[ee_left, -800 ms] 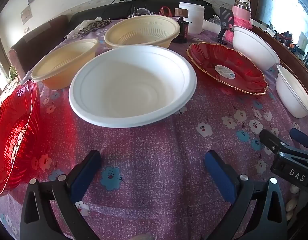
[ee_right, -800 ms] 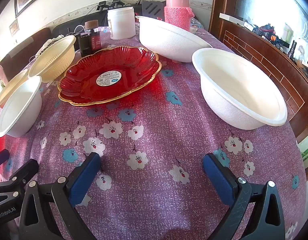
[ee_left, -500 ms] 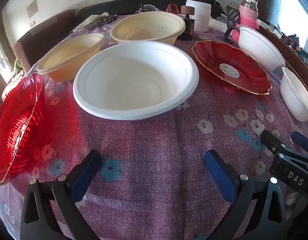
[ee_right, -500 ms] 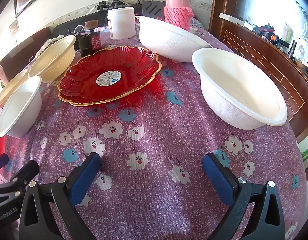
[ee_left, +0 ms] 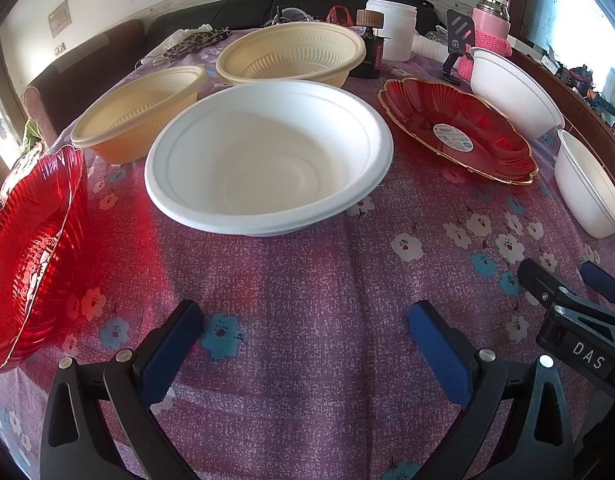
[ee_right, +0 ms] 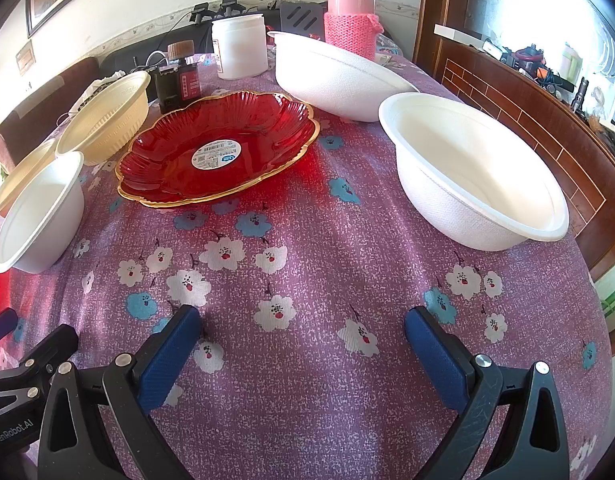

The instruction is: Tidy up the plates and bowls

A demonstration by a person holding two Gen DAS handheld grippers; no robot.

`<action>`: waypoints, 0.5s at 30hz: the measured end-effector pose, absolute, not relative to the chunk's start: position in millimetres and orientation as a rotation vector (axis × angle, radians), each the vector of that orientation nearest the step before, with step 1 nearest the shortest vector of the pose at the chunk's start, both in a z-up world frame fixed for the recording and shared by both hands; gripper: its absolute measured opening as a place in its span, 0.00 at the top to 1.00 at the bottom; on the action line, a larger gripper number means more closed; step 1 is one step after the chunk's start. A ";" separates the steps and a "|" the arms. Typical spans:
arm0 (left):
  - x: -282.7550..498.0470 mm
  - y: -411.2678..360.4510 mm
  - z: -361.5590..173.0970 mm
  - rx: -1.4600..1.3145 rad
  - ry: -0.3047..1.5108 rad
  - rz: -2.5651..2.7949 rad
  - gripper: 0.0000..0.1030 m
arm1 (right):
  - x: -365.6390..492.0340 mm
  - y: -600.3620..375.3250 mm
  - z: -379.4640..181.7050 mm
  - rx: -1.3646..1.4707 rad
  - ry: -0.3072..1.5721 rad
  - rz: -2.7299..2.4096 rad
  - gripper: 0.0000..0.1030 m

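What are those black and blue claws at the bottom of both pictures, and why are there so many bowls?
They are grabbing tools; a person holds one in each hand. Each carries a small camera looking along its fingers, so there is one picture per tool. The left gripper faces a big white bowl, with two cream bowls behind it and a red plate at the side. The right gripper faces a gold-rimmed red plate and more white bowls on the flowery tablecloth. Both tools are open and hold nothing.
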State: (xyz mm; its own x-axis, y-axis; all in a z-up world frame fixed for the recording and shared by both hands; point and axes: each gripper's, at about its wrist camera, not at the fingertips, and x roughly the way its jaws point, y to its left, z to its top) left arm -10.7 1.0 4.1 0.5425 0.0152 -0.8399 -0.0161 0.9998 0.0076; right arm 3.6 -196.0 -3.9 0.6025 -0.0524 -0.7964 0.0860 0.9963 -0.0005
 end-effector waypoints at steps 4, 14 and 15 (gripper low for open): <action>-9.7 -0.6 4.2 0.001 0.999 0.016 0.00 | 3.6 -195.7 -3.6 0.040 0.921 -0.080 0.01; -10.5 -0.7 3.5 0.000 0.997 0.016 0.00 | 3.9 -195.5 -3.6 0.040 0.921 -0.080 0.01; -10.6 -0.8 3.4 -0.001 0.997 0.016 0.00 | 3.9 -195.6 -3.6 0.040 0.921 -0.080 0.01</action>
State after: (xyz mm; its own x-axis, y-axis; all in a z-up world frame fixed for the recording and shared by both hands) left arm -10.6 -0.8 3.4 0.5431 0.0132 -0.8396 -0.0136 0.9999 0.0068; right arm 3.9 -195.6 -3.6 0.6024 -0.0517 -0.7965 0.0861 0.9963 0.0004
